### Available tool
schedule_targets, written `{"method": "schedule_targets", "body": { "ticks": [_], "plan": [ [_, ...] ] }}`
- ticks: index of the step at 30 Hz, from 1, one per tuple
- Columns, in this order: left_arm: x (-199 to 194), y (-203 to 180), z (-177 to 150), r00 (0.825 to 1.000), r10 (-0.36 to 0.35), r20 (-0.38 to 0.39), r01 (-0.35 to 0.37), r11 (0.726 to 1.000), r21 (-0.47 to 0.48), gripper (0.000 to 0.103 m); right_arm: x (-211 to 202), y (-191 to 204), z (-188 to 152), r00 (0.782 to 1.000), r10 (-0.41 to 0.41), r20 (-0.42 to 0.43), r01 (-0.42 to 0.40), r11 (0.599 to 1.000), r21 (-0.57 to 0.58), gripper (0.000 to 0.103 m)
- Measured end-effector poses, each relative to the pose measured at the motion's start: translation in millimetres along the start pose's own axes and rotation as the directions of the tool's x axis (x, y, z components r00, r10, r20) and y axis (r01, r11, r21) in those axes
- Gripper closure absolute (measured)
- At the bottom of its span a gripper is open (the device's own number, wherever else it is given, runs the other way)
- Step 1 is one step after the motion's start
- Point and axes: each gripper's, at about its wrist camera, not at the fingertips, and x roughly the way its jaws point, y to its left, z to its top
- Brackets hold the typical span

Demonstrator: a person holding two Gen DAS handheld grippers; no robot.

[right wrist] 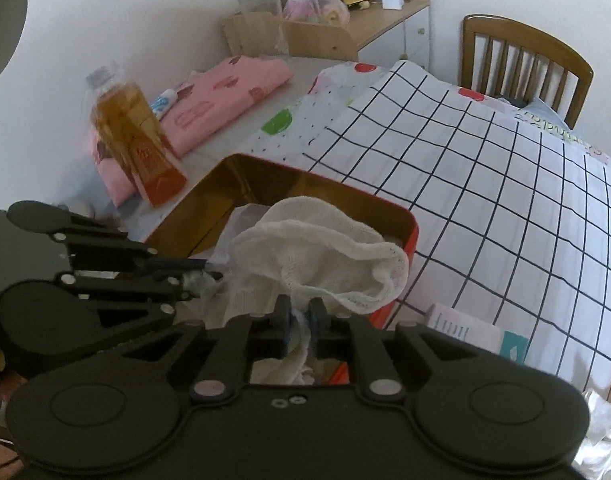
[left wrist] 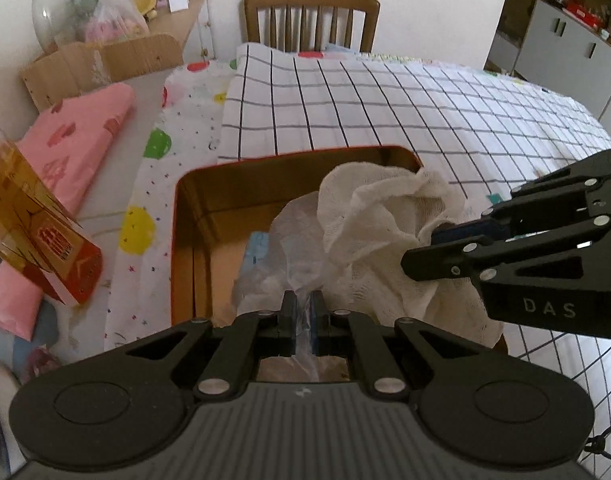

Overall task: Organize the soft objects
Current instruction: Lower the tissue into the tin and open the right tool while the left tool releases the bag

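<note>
- A rectangular metal tin (left wrist: 193, 216) with rounded corners, a red outside and a glossy golden inside stands open on the table; all places below are given from it.
- A crumpled, loosely woven off-white gauze cloth (left wrist: 369, 232) bulges over the tin's right part, one fold draped across the rim.
- The right gripper (right wrist: 300, 316), black plastic with blue pads, is clamped on a bunched edge of this cloth just above the tin.
- A thin, crinkled, clear plastic bag (left wrist: 283, 252) lies inside the tin to the left of the cloth; the left gripper (left wrist: 304, 310) is pinched tight on its film.
- Behind and to the right of the tin spreads a smooth white fabric with a black grid (left wrist: 405, 108), over a white sheet with coloured dots (left wrist: 165, 152).
- Left of the tin stands a clear plastic bottle of amber liquid (right wrist: 137, 140), and beyond it a folded pink printed cloth (right wrist: 225, 96).
- Far behind the tin are a wooden slat-back chair (left wrist: 311, 20), a cardboard box (left wrist: 101, 64) and a white wall.
</note>
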Motion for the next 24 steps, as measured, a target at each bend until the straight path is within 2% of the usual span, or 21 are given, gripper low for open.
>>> {"method": "schedule_targets", "body": {
  "ticks": [11,20,24],
  "plan": [
    [8,0,4,0.999,0.012,-0.033,-0.012,1.000,-0.006,0.097,-6,12,0,1.000,-0.007,-0.001,0.007,0.994,-0.105,0.068],
    [-1,1,4,0.999,0.036,-0.021,-0.037,0.999,-0.027,0.096,-24,10,1,0.999,0.024,0.030,-0.021,0.994,-0.103,0.053],
    [-6,1,3,0.999,0.040,-0.021,-0.041,0.998,-0.037,0.096,-36,8,1,0.998,0.038,0.048,-0.033,0.994,-0.104,0.052]
  ]
}}
